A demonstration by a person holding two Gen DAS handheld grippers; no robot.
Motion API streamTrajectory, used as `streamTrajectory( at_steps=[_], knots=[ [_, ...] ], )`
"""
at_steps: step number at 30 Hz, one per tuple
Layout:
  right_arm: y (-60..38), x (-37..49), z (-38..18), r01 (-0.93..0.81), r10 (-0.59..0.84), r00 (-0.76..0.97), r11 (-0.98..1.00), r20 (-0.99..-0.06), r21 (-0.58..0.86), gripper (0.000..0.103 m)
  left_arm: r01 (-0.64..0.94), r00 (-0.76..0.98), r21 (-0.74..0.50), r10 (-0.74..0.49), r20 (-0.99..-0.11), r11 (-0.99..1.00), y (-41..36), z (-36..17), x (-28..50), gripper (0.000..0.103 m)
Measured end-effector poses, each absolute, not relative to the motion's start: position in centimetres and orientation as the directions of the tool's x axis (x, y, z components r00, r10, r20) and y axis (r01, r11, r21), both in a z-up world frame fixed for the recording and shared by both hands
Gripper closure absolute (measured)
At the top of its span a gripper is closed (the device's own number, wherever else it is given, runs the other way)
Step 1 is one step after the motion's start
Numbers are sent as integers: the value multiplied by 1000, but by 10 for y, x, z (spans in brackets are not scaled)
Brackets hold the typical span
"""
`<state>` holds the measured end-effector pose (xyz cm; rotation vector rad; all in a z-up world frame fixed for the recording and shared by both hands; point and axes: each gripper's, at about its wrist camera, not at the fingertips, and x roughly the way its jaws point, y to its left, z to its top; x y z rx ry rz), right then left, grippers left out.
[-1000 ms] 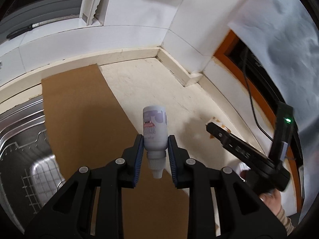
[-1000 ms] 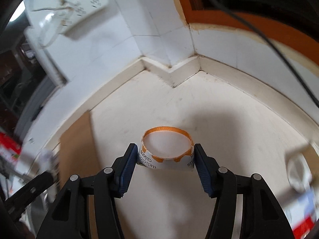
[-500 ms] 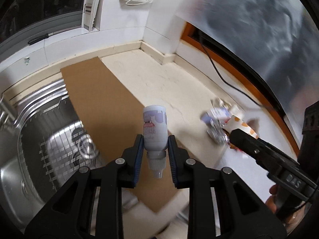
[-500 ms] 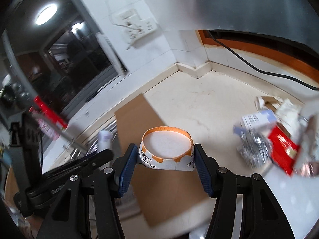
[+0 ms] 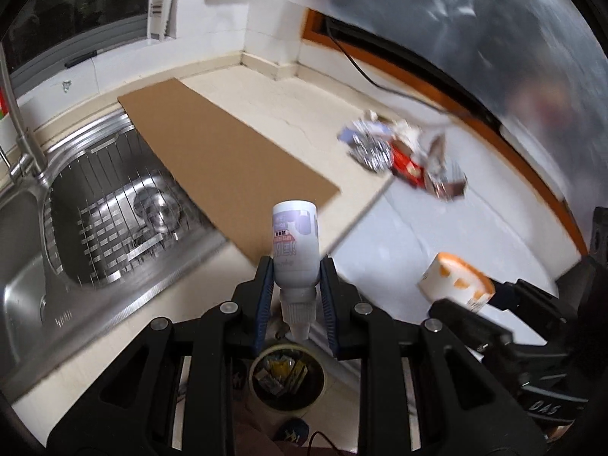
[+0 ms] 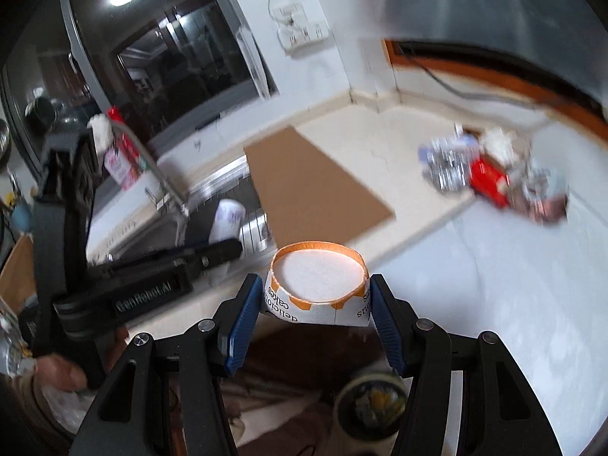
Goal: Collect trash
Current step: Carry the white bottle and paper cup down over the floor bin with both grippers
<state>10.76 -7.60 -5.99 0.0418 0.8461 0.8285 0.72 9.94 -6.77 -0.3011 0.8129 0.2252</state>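
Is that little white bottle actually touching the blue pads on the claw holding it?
Touching. In the left wrist view, both blue pads press against the small white bottle, with no gap on either side.

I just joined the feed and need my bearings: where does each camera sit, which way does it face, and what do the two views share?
Left wrist: on the left gripper, looking down over sink and counter; its fingers clamp a small bottle; right gripper at right.
Right wrist: on the right gripper, facing window and counter; it grips a paper cup; left gripper and hand at left.
Shared: cardboard sheet, trash pile, bin below.
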Motion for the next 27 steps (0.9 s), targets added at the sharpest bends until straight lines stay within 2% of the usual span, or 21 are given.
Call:
streamTrajectory(
  at_steps=[11,20,27],
  knots=[
    [-124,27,-168,-594,539,343,759,-769,267,46,-204,605,-137,15,-796,969,36,-139,-30,82],
    [-129,-4,-274,-507,449,293,822,-844,261,46,-136,504,-214,-119,-856,967,15,-239,-37,82],
    [-126,-13,-366,-444,412,240,852,-879,278,46,-92,452,-221,-157,-878,971,18,-323,-28,82]
  ],
)
